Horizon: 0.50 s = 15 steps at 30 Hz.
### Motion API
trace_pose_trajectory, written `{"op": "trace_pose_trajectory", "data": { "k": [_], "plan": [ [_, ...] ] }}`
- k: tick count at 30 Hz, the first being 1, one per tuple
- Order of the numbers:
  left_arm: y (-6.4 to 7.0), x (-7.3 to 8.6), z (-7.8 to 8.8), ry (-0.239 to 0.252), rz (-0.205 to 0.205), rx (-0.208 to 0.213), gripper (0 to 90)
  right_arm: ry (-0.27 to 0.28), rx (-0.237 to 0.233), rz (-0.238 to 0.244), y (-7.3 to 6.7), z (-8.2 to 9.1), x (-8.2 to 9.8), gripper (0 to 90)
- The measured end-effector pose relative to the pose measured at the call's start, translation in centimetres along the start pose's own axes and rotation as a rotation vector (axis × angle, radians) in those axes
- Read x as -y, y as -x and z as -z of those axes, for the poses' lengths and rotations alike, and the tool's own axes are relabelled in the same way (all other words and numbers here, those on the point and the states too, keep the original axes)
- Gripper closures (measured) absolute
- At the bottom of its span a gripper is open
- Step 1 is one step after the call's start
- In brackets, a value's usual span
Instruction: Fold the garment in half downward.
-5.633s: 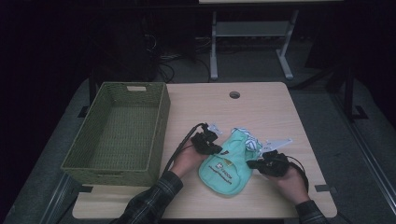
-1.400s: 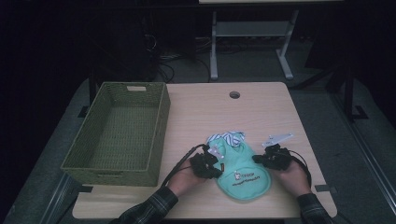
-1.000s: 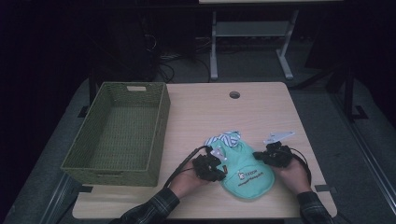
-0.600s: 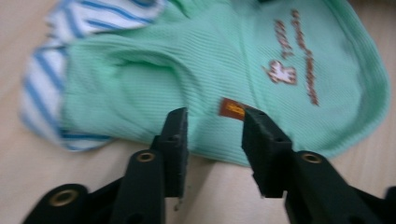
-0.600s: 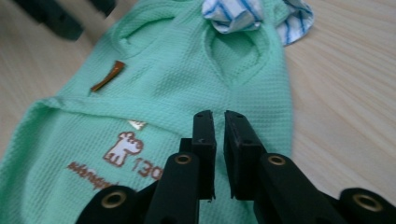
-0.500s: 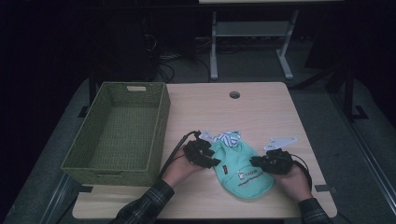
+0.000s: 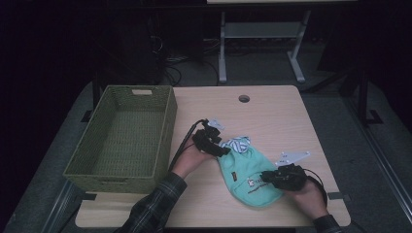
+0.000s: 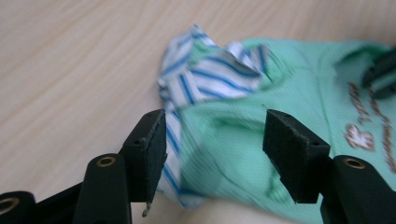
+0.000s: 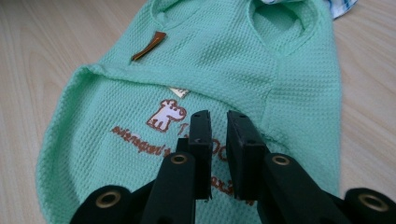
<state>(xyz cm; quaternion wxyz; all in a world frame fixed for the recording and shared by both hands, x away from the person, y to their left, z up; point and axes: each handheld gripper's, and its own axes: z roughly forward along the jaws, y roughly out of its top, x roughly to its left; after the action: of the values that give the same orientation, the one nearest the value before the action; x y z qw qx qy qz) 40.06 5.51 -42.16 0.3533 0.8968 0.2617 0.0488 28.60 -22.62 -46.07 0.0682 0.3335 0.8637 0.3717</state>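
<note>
On the desk (image 7: 272,116), a green basket (image 7: 121,141) stands at left. My left claw (image 7: 214,144) has just been opening, jaws spread at the striped collar of the mint garment (image 7: 248,177). My right claw (image 7: 284,177) is nearly closed on its fabric.

The desk (image 7: 272,116) has a pale wood-grain top with rounded corners and a round cable hole (image 7: 244,98) near its far edge, toward twelve o'clock; a green woven basket (image 7: 124,172) stands on it at nine o'clock, reaching the left edge, its inside bare; a small mint-green garment (image 7: 245,177) with a brown printed dog and lettering lies flat at about five o'clock; its blue-and-white striped collar (image 7: 238,144) is bunched at the end nearer the desk's middle.
</note>
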Motion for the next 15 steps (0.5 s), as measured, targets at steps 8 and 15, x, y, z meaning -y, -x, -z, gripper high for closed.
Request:
{"op": "trace_pose_trajectory", "data": {
  "k": [8, 15],
  "plan": [
    [-1.6, -1.4, -2.5, -0.014, 0.009, 0.002, 35.3, -0.023, -0.006, 0.015, -0.2, -0.4, 0.0, 88.0],
    [-1.9, -1.4, -4.1, -0.061, 0.013, 0.034, 29.8, -0.044, -0.011, 0.032, -0.1, -0.7, 0.0, 89.0]
  ]
}}
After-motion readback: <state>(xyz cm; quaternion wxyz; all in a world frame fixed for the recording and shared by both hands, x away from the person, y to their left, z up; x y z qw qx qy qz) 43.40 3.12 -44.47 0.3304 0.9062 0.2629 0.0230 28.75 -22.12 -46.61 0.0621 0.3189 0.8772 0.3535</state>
